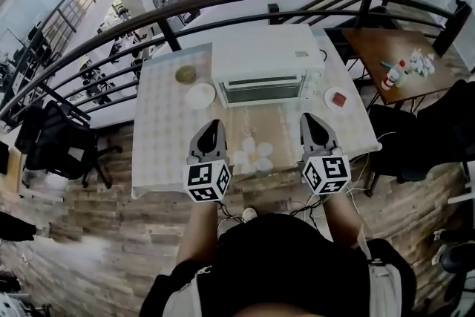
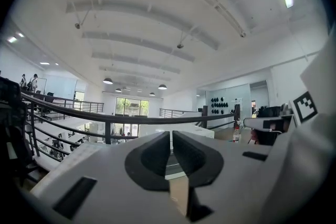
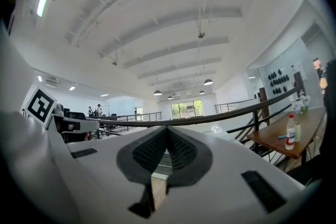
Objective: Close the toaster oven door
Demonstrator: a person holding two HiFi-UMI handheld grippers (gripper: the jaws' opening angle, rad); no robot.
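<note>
The white toaster oven (image 1: 267, 59) stands at the back of the table (image 1: 159, 152), its glass front (image 1: 261, 92) facing me. From this high angle I cannot tell how the door stands. My left gripper (image 1: 210, 131) hovers over the table in front of the oven's left side, and my right gripper (image 1: 314, 126) in front of its right side. Both are short of the oven and hold nothing. In the left gripper view the gripper (image 2: 171, 136) has its jaws pressed together. In the right gripper view the gripper (image 3: 167, 131) also has its jaws together.
A white plate (image 1: 200, 95) and a greenish bowl (image 1: 185, 74) sit left of the oven. A small dish with something red (image 1: 338, 99) sits to its right. A black railing (image 1: 223, 7) runs behind the table. A wooden side table (image 1: 401, 56) stands right, an office chair (image 1: 63, 141) left.
</note>
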